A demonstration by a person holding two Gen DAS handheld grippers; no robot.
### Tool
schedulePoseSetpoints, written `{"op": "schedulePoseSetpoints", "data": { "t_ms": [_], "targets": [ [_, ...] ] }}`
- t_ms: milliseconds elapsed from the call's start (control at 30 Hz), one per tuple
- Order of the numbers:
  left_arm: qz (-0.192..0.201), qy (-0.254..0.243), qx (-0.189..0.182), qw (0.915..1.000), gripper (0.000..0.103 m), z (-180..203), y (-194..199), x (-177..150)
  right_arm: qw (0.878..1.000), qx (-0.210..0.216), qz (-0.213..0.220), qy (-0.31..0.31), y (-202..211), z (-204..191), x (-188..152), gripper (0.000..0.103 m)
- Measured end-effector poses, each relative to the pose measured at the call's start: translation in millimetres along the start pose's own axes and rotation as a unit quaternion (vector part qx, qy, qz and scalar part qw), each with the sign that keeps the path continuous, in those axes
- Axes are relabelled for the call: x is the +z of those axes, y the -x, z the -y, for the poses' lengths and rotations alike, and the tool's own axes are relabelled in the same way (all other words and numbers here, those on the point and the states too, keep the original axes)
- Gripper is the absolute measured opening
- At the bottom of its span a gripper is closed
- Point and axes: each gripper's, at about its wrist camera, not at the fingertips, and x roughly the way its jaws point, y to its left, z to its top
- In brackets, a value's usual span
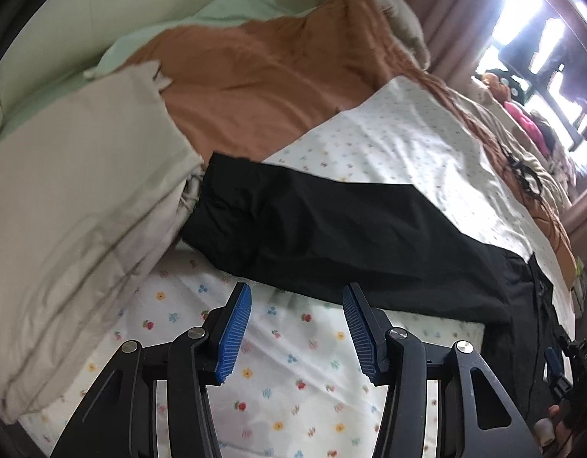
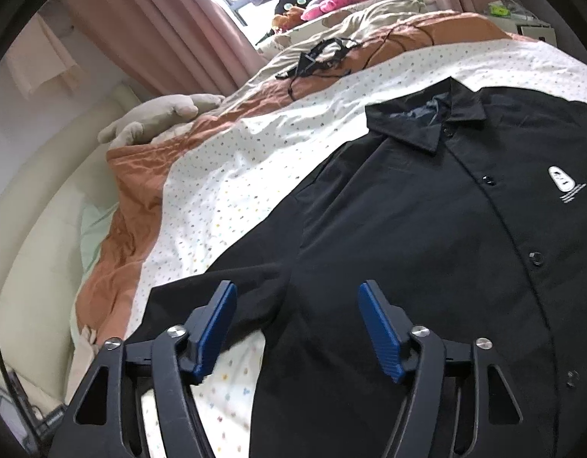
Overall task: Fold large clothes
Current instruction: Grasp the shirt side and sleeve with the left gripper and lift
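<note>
**Grippers apart over black shirt on bed**

Fingers of the left gripper (image 1: 297,316) stand apart with nothing between them, hanging over bare flowered sheet (image 1: 293,374) just short of the lower edge of the shirt sleeve (image 1: 293,229). Right gripper (image 2: 297,316) also has its fingers apart and holds nothing; it hangs above the underarm area where the sleeve meets the body of the black shirt (image 2: 426,248). Shirt lies flat, buttoned, collar (image 2: 426,122) away from the camera, sleeve spread out sideways. Sleeve cuff ends just beside a beige pillow (image 1: 76,198). Open sheet beyond the shirt, then an orange blanket (image 1: 262,87). Pink curtain (image 2: 171,26) and window behind.
</note>
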Motion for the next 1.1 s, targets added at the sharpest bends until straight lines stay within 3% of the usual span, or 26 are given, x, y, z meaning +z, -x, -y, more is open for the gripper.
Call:
{"op": "schedulePoseSetpoints", "data": {
  "t_ms": [267, 400, 600, 667, 700, 733, 767, 800, 833, 967, 1100],
  "targets": [
    [-0.031, 0.021, -0.022, 0.999, 0.048, 2, -38, 0, 0.999, -0.01, -0.029, -0.028, -41, 10, 9, 0.062],
    [-0.058, 0.06, -0.043, 0.9956, 0.048, -3, -58, -2, 0.998, -0.008, -0.04, -0.042, -54, 18, 9, 0.062],
    [-0.048, 0.088, -0.046, 0.9939, 0.048, -6, -60, -3, 0.996, -0.009, -0.049, -0.071, -69, 34, 14, 0.062],
    [-0.044, 0.096, -0.044, 0.9934, 0.048, -7, -62, 0, 0.995, -0.001, -0.052, -0.082, -74, 39, 15, 0.054],
    [-0.039, 0.103, -0.044, 0.9929, 0.048, -9, -65, 3, 0.994, 0.01, -0.058, -0.09, -78, 41, 15, 0.044],
    [-0.034, 0.111, -0.039, 0.9924, 0.038, -10, -67, 5, 0.993, 0.016, -0.062, -0.095, -81, 43, 15, 0.036],
    [-0.032, 0.116, -0.03, 0.9923, 0.016, -11, -68, 6, 0.992, 0.032, -0.068, -0.104, -85, 45, 13, 0.031],
    [-0.033, 0.117, -0.026, 0.9923, 0.011, -12, -69, 8, 0.99, 0.046, -0.073, -0.109, -89, 47, 12, 0.015],
    [-0.035, 0.118, -0.035, 0.9918, 0.007, -12, -70, 10, 0.989, 0.056, -0.078, -0.114, -92, 47, 10, 0.01],
    [-0.004, 0.102, -0.04, 0.994, 0.004, 0, -55, 20, 0.978, 0.102, -0.121, -0.139, -110, 49, -3, 0.008],
    [0.039, 0.071, -0.06, 0.9949, 0.004, 28, -23, 40, 0.976, 0.099, -0.145, -0.131, -114, 44, -9, 0.006]
  ]
}}
